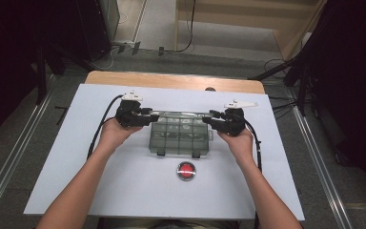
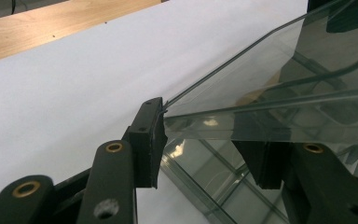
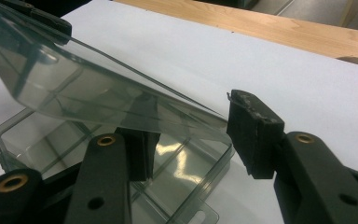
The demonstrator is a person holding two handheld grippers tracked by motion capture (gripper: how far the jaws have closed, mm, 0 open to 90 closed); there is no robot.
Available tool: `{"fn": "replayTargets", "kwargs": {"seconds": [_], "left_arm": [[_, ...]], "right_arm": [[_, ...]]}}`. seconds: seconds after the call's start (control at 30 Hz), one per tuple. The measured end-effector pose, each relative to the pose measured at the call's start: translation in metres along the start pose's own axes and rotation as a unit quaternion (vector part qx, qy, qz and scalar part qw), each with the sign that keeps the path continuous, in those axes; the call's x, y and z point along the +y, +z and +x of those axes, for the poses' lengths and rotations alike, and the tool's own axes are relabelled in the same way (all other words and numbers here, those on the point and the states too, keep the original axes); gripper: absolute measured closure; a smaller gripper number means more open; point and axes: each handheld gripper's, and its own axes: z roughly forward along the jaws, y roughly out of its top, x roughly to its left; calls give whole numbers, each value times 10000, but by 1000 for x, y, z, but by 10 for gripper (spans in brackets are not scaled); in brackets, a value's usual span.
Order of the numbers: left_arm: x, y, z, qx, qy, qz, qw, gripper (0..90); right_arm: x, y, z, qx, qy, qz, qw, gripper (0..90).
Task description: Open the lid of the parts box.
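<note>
A clear plastic compartment box point(image 1: 181, 134) is seen near the middle of the white table point(image 1: 76, 181), a little toward its far edge, with its hinged lid point(image 3: 98, 93) raised at a slant above the tray. The box is judged light, stiff and slippery; the thin lid may flex or crack if twisted, so it is best gripped at both side edges near the corners. The left gripper point(image 2: 205, 144) is clamped on the lid's left edge. The right gripper point(image 3: 186, 140) has its jaws apart around the right edge, one pad clear of it. A red round button point(image 1: 186, 170) lies nearer the front edge.
</note>
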Motion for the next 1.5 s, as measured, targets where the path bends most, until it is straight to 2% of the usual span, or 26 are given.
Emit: {"fn": "replayTargets", "kwargs": {"seconds": [0.5,0.7,1.17,1.47,1.5], "left_arm": [[-2,6,6,139,-208,-240,9994,532],[-2,9,8,198,-268,-354,9988,532],[-4,20,7,340,-327,-483,9977,559],[-5,26,10,370,-533,-543,9964,567],[-6,26,11,391,-563,-566,9960,596]], "right_arm": [[0,11,-3,-71,35,-159,9998,501],[0,16,-7,-59,156,-228,9996,489],[-1,28,-8,-151,227,-248,9993,513],[0,34,-12,-232,302,-308,9988,542],[-1,34,-12,-228,333,-338,9986,544]]}}
